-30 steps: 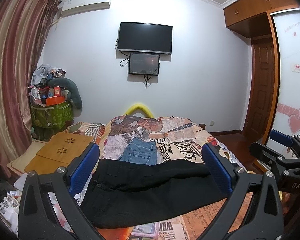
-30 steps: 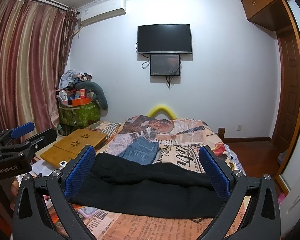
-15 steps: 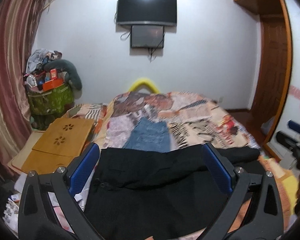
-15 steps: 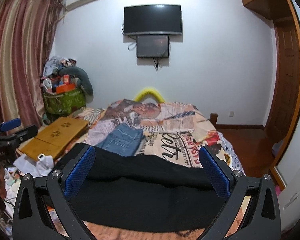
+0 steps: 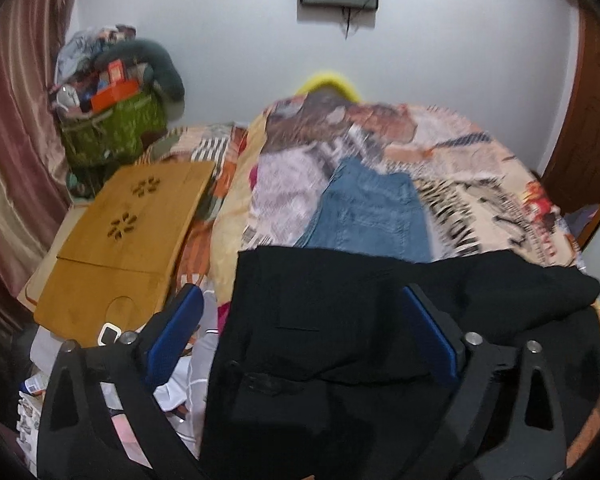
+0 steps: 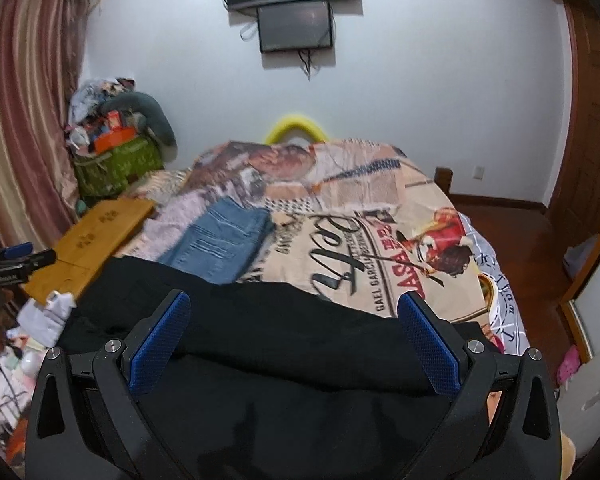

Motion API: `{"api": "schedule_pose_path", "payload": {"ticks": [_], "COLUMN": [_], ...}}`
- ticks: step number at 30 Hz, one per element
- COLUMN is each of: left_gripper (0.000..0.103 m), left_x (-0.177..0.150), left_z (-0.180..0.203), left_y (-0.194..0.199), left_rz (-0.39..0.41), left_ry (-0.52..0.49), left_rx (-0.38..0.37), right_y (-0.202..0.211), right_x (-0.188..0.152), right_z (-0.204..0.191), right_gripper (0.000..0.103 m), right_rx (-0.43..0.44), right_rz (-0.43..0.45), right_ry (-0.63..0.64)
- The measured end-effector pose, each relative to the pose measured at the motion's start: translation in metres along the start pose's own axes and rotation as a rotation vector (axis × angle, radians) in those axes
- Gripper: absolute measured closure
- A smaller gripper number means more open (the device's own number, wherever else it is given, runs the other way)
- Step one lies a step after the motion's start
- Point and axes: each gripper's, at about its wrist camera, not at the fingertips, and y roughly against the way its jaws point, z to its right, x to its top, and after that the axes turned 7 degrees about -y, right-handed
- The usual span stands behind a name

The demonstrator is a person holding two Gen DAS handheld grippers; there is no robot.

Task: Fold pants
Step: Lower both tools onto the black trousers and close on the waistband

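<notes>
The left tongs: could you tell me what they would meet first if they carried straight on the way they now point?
Most likely the black pants spread on the bed; the left tongs, closing with nothing gripped, point down at them. Depth is unclear.

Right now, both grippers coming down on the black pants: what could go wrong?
1. The jeans lie right behind the pants; a deep reach may catch both.
2. The left gripper is closing with its jaws still wide over flat cloth, so it may pinch one layer or the bedspread.
3. The right gripper is open above a bunched fold; its grab may be uneven.
</notes>
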Motion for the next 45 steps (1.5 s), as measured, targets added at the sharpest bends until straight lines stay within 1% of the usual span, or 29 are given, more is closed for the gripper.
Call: {"api": "schedule_pose_path", "payload": {"ticks": [3,7,9,11,15,17,18,21,23,25,26,27,28,30,32,33,34,35,37,38,40,43,45], "left_gripper": [0.010,0.019,0.022,0.028,0.034,0.043,0.045,0.048,0.053,0.055,0.057,0.057,0.059,0.065,0.074,0.077,0.081,0.084,0.086,0.087,0.087,0.087,0.087], "left_x": [0.002,0.005,0.006,0.007,0.008,0.007,0.007,0.006,0.006,0.006,0.005,0.004,0.004,0.004,0.004,0.005,0.005,0.006,0.007,0.008,0.009,0.014,0.018], "left_z": [-0.014,-0.033,-0.038,-0.042,-0.043,-0.044,-0.044,-0.044,-0.045,-0.046,-0.048,-0.049,-0.050,-0.050,-0.048,-0.046,-0.044,-0.042,-0.039,-0.039,-0.039,-0.037,-0.035], "left_y": [-0.036,-0.082,-0.101,-0.124,-0.164,-0.180,-0.188,-0.204,-0.210,-0.217,-0.219,-0.220,-0.221,-0.218,-0.214,-0.210,-0.206,-0.204,-0.199,-0.197,-0.186,-0.166,-0.148], "left_rz": [-0.065,-0.146,-0.173,-0.211,-0.270,-0.297,-0.312,-0.329,-0.325,-0.340,-0.347,-0.351,-0.351,-0.346,-0.334,-0.326,-0.319,-0.318,-0.315,-0.314,-0.295,-0.258,-0.232], "left_ry": [0.016,0.074,0.093,0.101,0.109,0.112,0.112,0.107,0.104,0.116,0.125,0.130,0.134,0.138,0.134,0.130,0.122,0.116,0.111,0.110,0.117,0.108,0.087], "left_rx": [-0.005,-0.028,-0.019,-0.014,-0.027,-0.039,-0.045,-0.041,-0.049,-0.067,-0.073,-0.076,-0.081,-0.085,-0.080,-0.077,-0.075,-0.074,-0.077,-0.074,-0.075,-0.066,-0.054], "right_y": [-0.023,-0.052,-0.069,-0.086,-0.118,-0.133,-0.141,-0.162,-0.174,-0.187,-0.192,-0.198,-0.204,-0.212,-0.210,-0.208,-0.206,-0.204,-0.199,-0.198,-0.193,-0.181,-0.172], "right_x": [0.003,0.009,0.011,0.014,0.015,0.015,0.015,0.013,0.012,0.010,0.010,0.009,0.007,0.002,0.000,-0.001,-0.002,-0.002,-0.003,-0.002,0.000,0.005,0.008], "right_z": [0.007,0.014,0.016,0.018,0.019,0.018,0.017,0.012,0.009,0.007,0.007,0.007,0.006,0.005,0.003,0.001,-0.001,-0.001,-0.004,-0.005,-0.005,0.000,0.001], "right_gripper": [0.000,0.000,0.000,0.000,0.000,0.001,0.002,0.003,0.010,0.019,0.020,0.023,0.030,0.039,0.042,0.051,0.057,0.060,0.073,0.076,0.088,0.095,0.096], "right_rx": [-0.023,-0.020,-0.023,-0.015,0.041,0.072,0.081,0.112,0.121,0.131,0.135,0.143,0.150,0.167,0.166,0.174,0.177,0.175,0.157,0.147,0.133,0.141,0.162], "right_rz": [-0.052,-0.120,-0.157,-0.189,-0.259,-0.280,-0.295,-0.335,-0.362,-0.393,-0.407,-0.424,-0.446,-0.486,-0.471,-0.467,-0.461,-0.454,-0.437,-0.430,-0.412,-0.387,-0.376], "right_ry": [0.013,0.023,0.040,0.057,0.067,0.073,0.077,0.099,0.118,0.136,0.141,0.142,0.140,0.127,0.126,0.129,0.133,0.136,0.154,0.162,0.163,0.131,0.105]}}
